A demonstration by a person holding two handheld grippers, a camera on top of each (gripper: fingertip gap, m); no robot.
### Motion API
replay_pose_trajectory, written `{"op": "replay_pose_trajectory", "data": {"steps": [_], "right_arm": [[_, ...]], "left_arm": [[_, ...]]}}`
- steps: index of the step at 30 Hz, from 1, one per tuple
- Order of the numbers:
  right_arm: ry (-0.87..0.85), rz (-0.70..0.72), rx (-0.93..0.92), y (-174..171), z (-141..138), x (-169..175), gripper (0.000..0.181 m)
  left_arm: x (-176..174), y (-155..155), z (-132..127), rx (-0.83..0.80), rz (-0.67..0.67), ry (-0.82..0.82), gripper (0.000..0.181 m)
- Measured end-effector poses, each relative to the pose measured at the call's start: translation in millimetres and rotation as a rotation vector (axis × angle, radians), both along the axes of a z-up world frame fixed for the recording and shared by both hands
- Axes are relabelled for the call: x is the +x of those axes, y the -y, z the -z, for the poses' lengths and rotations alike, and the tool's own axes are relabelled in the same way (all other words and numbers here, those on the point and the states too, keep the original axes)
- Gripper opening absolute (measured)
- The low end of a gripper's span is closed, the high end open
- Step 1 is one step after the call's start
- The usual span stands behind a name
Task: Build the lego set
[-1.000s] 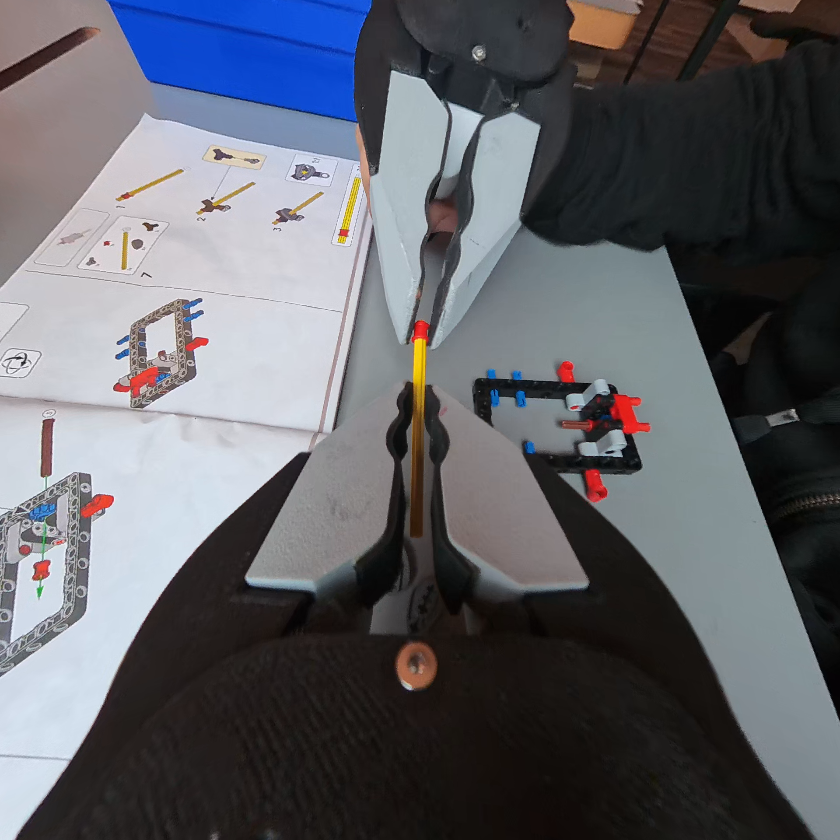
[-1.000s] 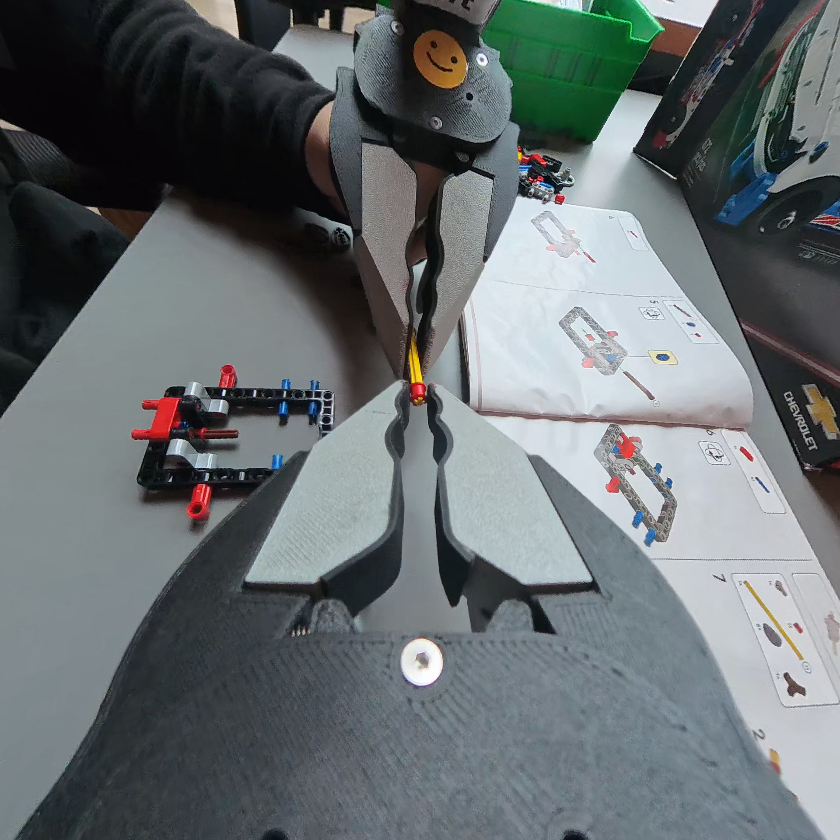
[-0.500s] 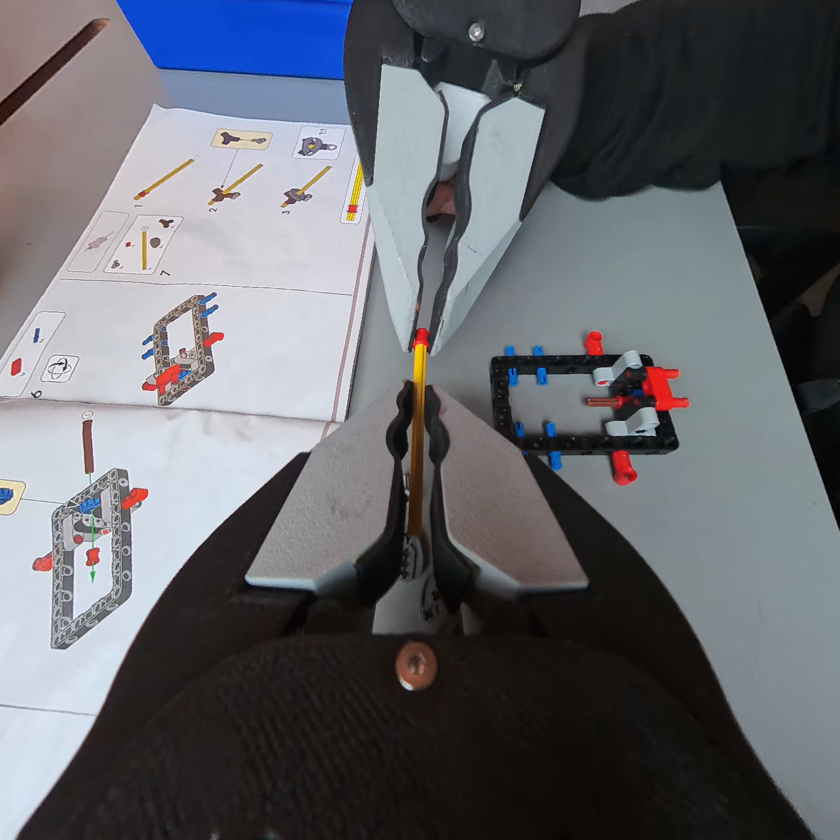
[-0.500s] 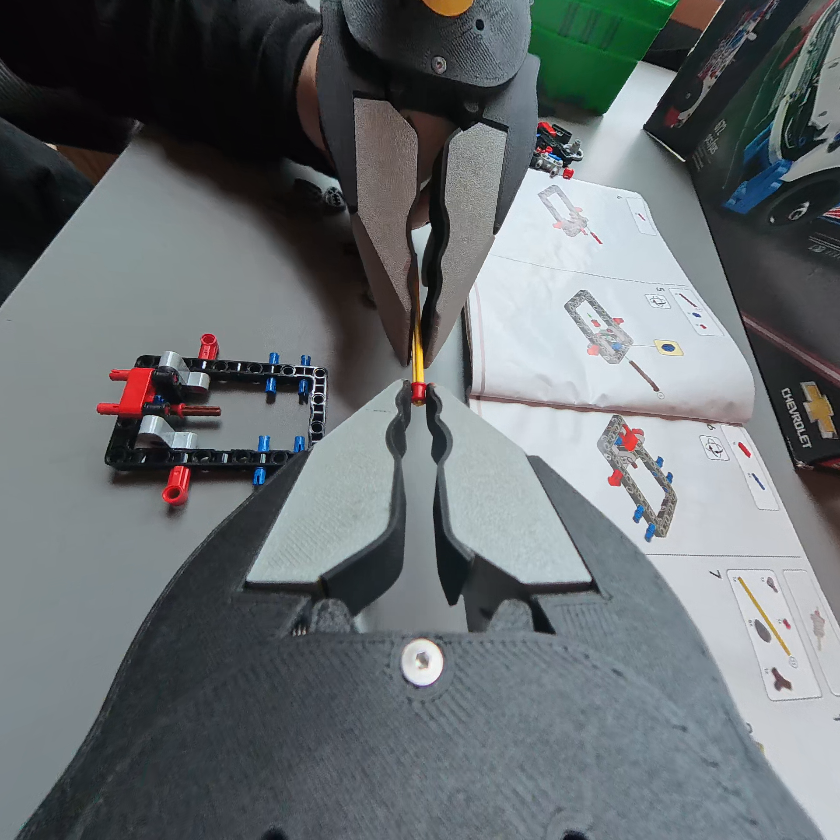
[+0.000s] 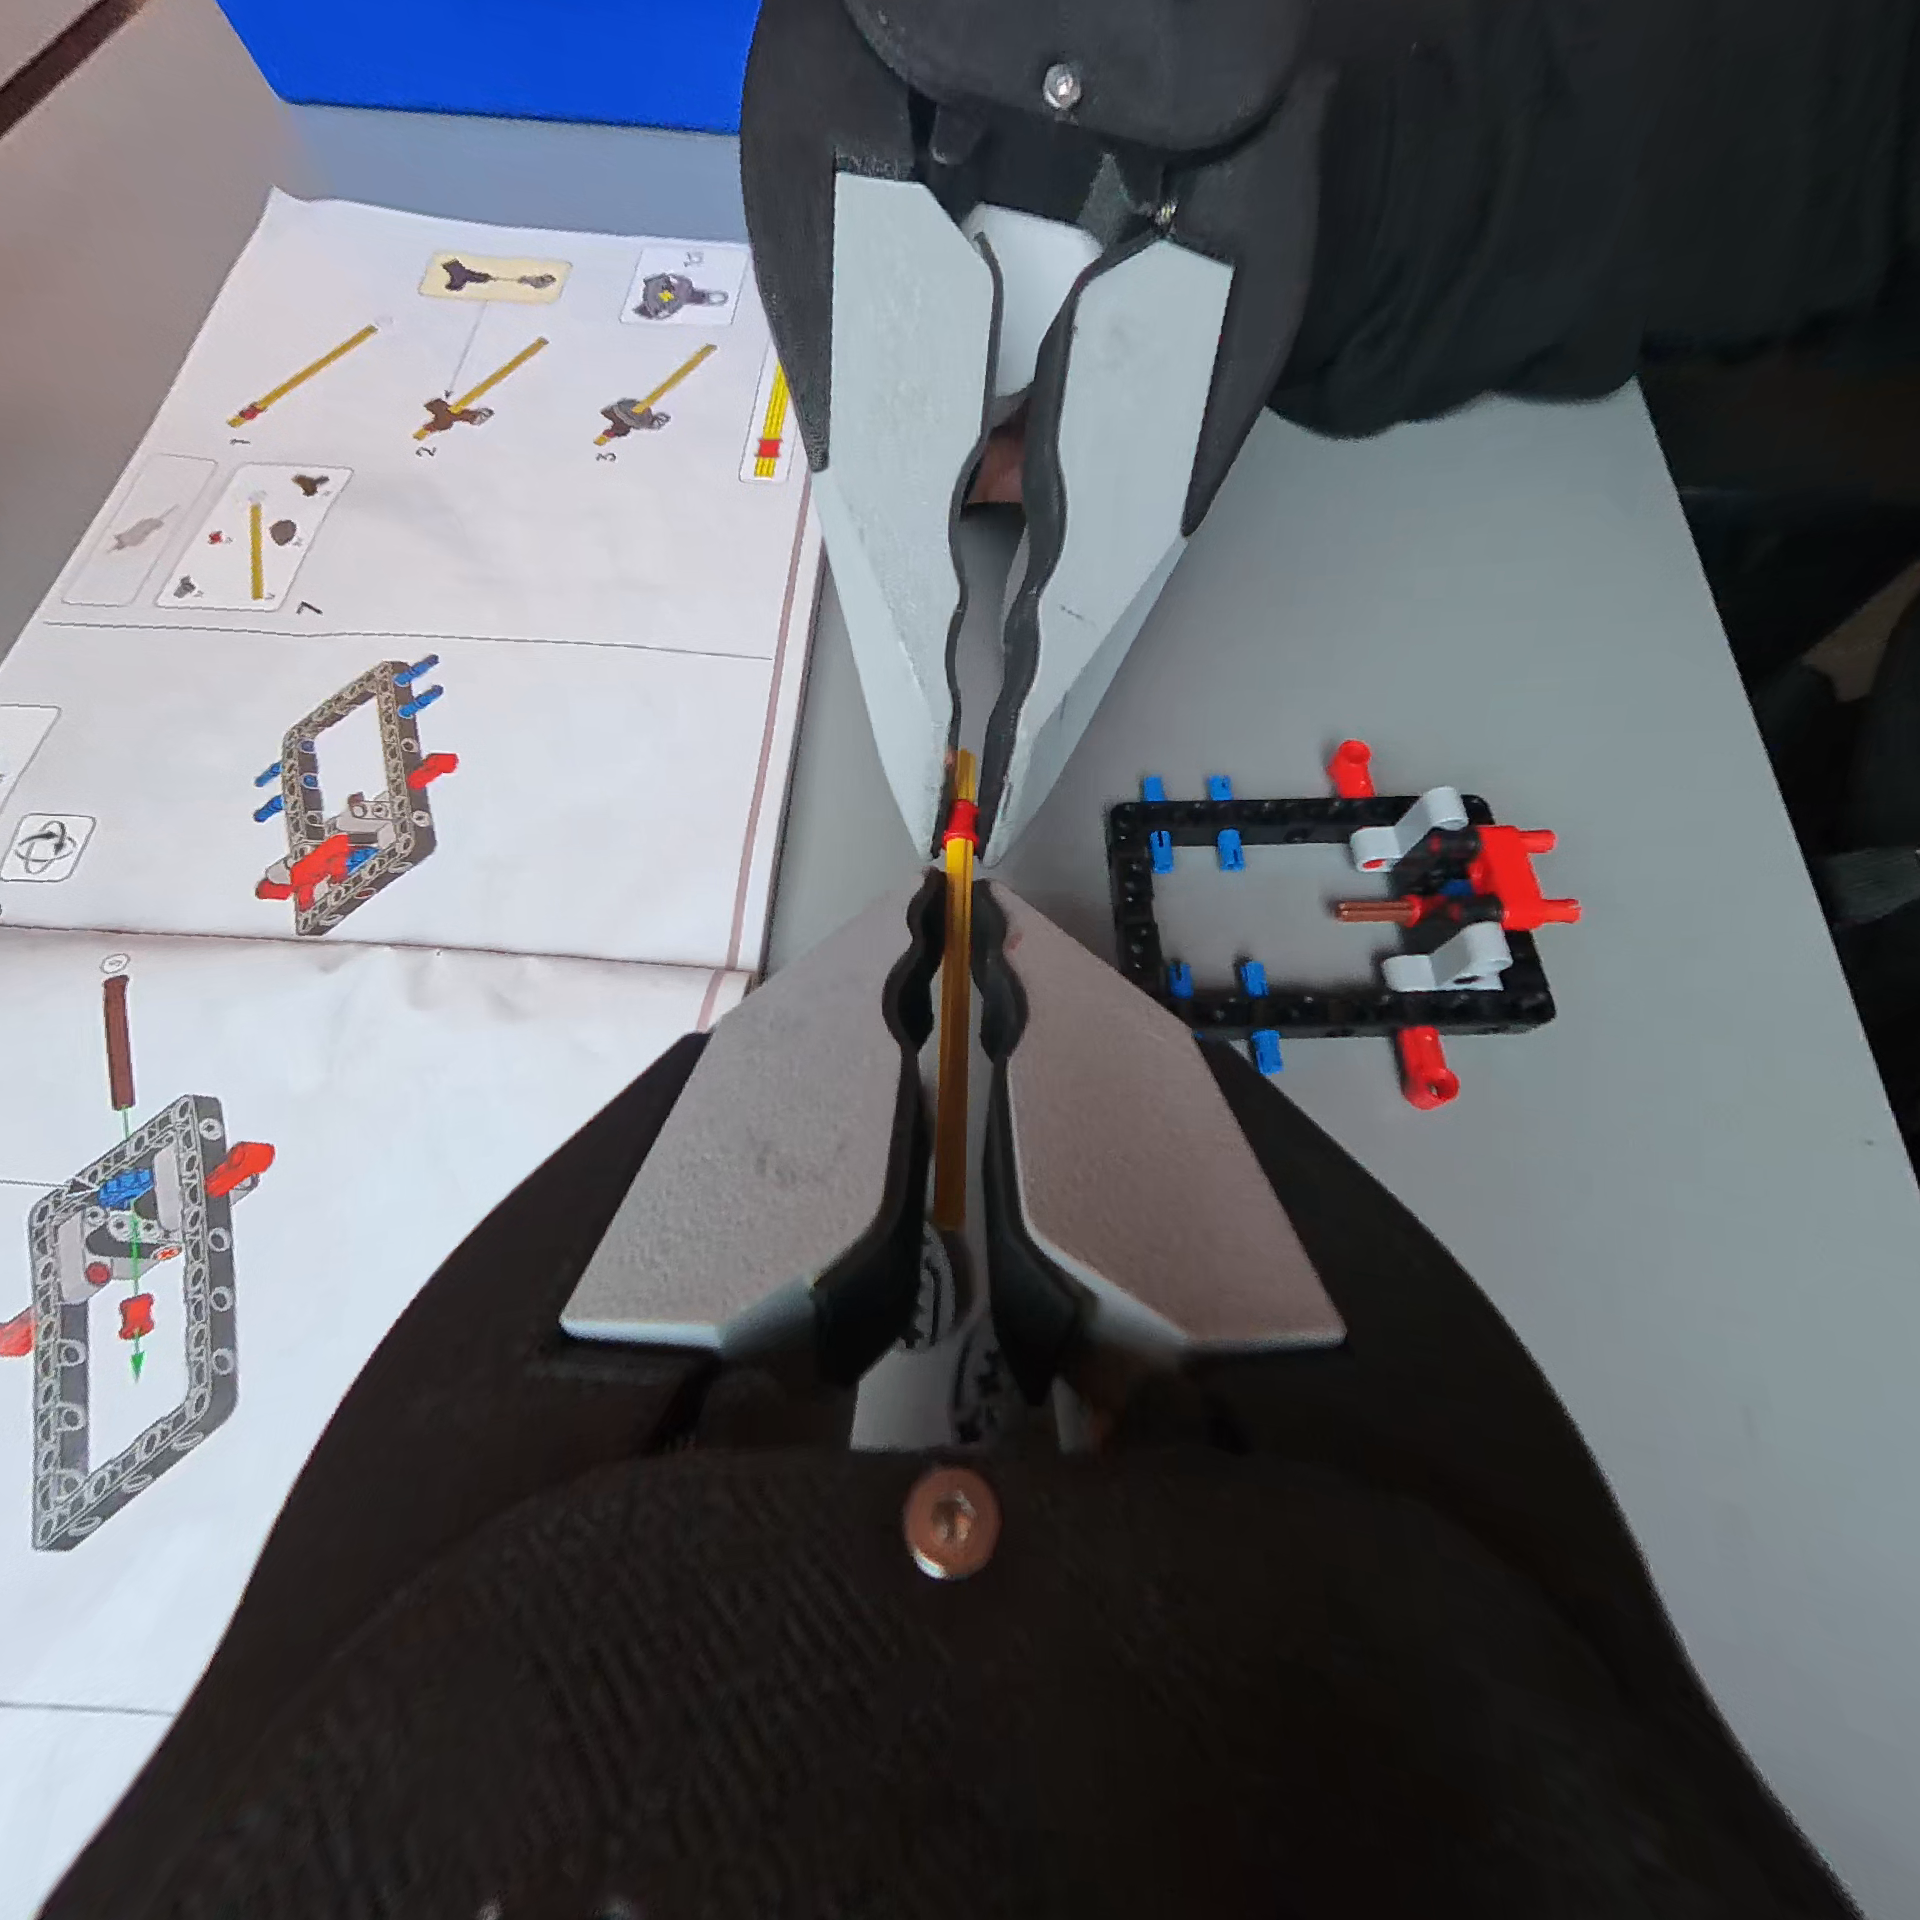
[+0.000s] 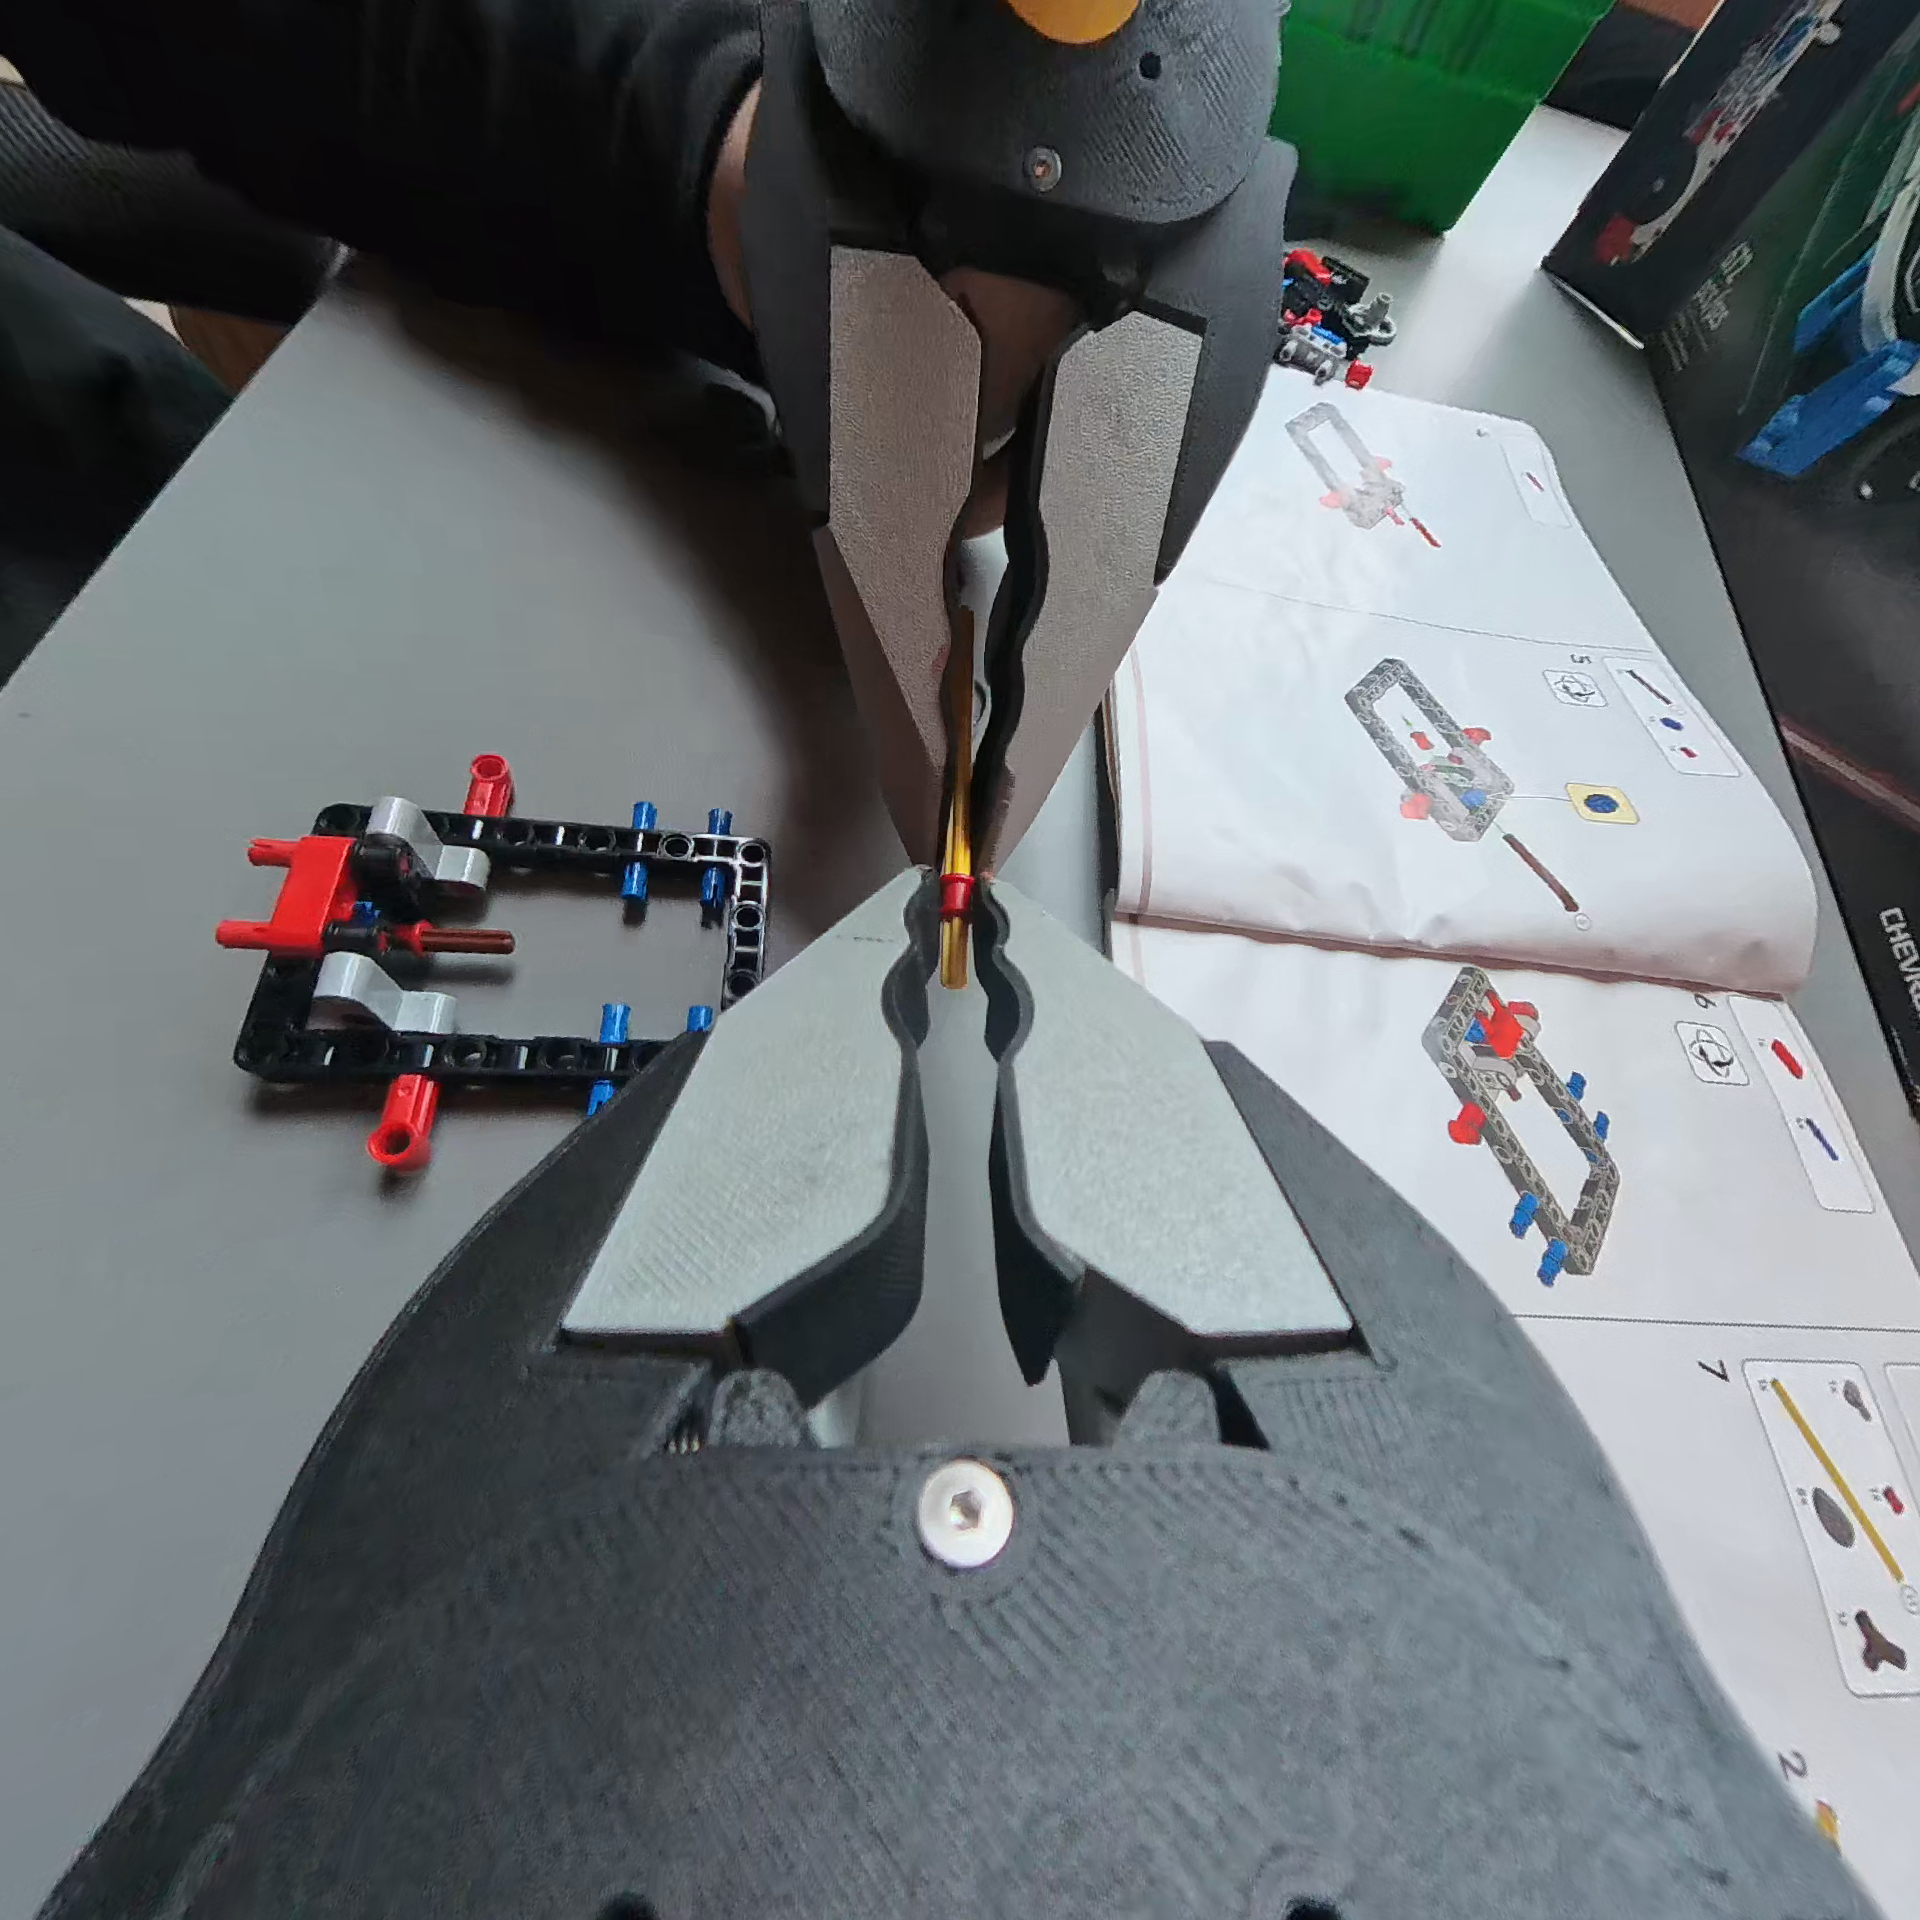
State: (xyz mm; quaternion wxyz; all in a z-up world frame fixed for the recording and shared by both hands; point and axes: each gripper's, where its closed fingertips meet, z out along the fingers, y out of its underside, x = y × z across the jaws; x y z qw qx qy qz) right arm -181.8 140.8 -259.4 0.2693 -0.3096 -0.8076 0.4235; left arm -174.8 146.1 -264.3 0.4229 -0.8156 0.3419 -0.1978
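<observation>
My left gripper (image 5: 956,891) is shut on a long yellow axle (image 5: 952,1060) that points forward, above the table. My right gripper (image 6: 956,885) faces it tip to tip and is shut on a small red bush (image 6: 956,896) threaded on the axle. The axle's end (image 6: 954,961) sticks out past the bush, between the right fingers. In the left wrist view the bush (image 5: 961,821) sits at the right gripper's tips (image 5: 966,847). The black frame assembly (image 5: 1330,914) with red, blue and grey parts lies flat on the table, also in the right wrist view (image 6: 499,935).
An open instruction booklet (image 5: 416,727) (image 6: 1455,748) lies beside the grippers. A blue bin (image 5: 488,52) stands behind it. A green bin (image 6: 1403,114), a pile of loose parts (image 6: 1330,312) and the set's box (image 6: 1818,343) are at the far side. Black sleeves reach in. Only a small space, under 4 cm, lies between the two pairs of fingers.
The two grippers have come closer together. The red bush has slid down the yellow axle, whose end now pokes past it between the right fingers.
</observation>
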Motion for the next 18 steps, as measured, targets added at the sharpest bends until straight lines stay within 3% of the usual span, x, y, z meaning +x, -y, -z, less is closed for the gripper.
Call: {"op": "replay_pose_trajectory", "data": {"steps": [18], "right_arm": [[-0.047,0.086,-0.097,-22.2,-15.6,-3.3,0.005]], "left_arm": [[-15.1,-10.1,0.1,0.040,-0.090,-0.028,0.002]]}}
